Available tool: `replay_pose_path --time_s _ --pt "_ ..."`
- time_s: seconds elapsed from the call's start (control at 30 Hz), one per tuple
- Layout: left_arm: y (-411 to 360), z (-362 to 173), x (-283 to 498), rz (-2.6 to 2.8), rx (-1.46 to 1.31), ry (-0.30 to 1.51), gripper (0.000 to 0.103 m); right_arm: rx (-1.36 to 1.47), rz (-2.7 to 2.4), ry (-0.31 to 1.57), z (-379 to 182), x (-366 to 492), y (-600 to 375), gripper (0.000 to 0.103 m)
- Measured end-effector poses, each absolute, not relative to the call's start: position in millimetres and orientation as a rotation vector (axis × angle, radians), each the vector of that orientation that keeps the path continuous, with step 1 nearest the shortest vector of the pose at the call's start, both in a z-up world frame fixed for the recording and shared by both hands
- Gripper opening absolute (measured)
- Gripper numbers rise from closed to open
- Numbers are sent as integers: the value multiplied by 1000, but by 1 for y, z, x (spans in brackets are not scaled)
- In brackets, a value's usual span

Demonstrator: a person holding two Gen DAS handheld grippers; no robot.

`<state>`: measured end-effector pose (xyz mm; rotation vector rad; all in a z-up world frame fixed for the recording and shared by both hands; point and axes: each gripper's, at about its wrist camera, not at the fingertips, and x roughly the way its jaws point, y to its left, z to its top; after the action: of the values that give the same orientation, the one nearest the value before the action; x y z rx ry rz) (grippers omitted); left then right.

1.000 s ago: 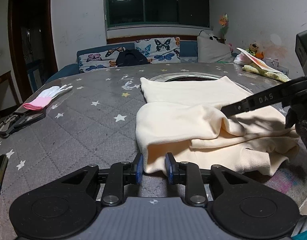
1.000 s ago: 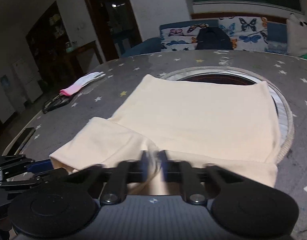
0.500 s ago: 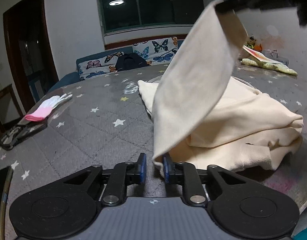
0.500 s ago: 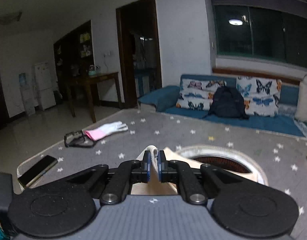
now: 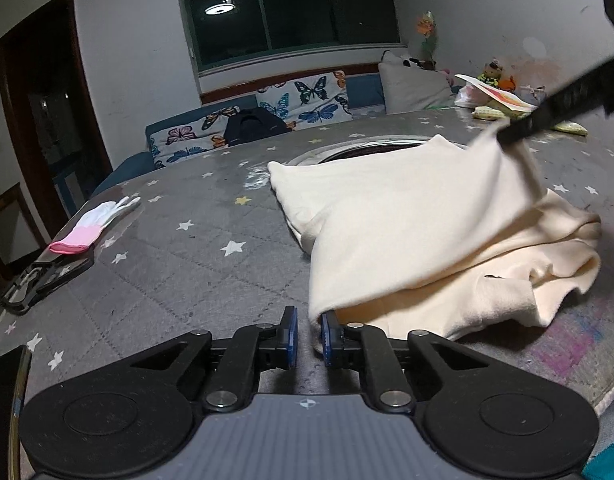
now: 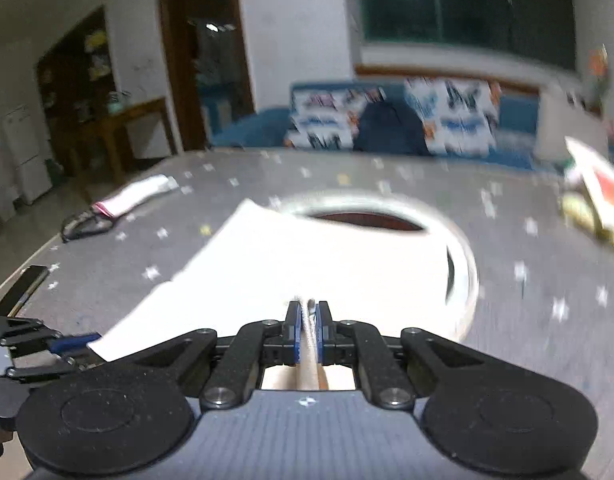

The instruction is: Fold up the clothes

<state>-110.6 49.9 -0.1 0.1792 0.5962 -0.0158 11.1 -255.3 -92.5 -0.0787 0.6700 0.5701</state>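
A cream garment (image 5: 419, 232) lies partly folded on the grey star-print table (image 5: 179, 264). My left gripper (image 5: 308, 330) sits low at the garment's near corner; its jaws stand a little apart and the cloth edge touches only the right pad. My right gripper (image 6: 307, 332) is shut on a bunched edge of the garment (image 6: 307, 264) and holds it above the table. The right gripper shows in the left wrist view (image 5: 507, 136), pulling a flap of cloth over the pile. The left gripper shows at the lower left of the right wrist view (image 6: 73, 344).
A white and pink glove (image 5: 91, 228) and a black tool (image 5: 39, 280) lie at the table's left. A phone (image 6: 21, 292) lies at the near left edge. A round opening (image 6: 371, 220) sits mid-table. Papers and toys (image 5: 503, 96) are far right. A sofa (image 5: 267, 116) stands behind.
My right gripper has swung the lifted flap down from high above and across the pile toward the far right. My left gripper has stayed at the near corner, its jaws slightly wider.
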Motion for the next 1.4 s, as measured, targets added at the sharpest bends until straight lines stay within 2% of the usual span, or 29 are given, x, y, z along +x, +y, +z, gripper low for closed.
replay_pose_path --time_s 0.2,0.33,0.37,0.4,0.43,0.8,0.87,0.9,1.0,1.13,1.3,1.4 --pt "51 3 -114 -58 207 617 17 -85 522 759 -124 20 -260 9" --pt "57 8 -119 -101 213 626 17 -84 510 734 -120 17 -267 18" --pt "58 10 -121 -108 218 626 17 -78 517 729 -118 17 -269 22" --pt "59 11 -122 -108 232 627 17 -68 528 729 -116 17 -272 30" --pt "59 12 -124 -108 244 623 17 -60 535 728 -114 16 -274 32" --pt "49 31 -117 -148 269 544 20 36 613 801 -127 -5 -291 31" --pt "47 34 -112 -153 257 538 20 37 623 813 -133 -6 -287 22" --pt "46 35 -109 -156 251 536 20 35 627 814 -135 -7 -286 10" --pt "47 38 -105 -163 236 543 20 40 640 771 -126 -13 -289 3" --pt "49 39 -100 -172 212 557 20 33 633 715 -105 -23 -298 2" --pt "50 39 -83 -191 160 585 20 -8 598 783 -117 -21 -299 2" --pt "46 39 -73 -203 147 606 20 40 601 798 -120 -19 -304 9"
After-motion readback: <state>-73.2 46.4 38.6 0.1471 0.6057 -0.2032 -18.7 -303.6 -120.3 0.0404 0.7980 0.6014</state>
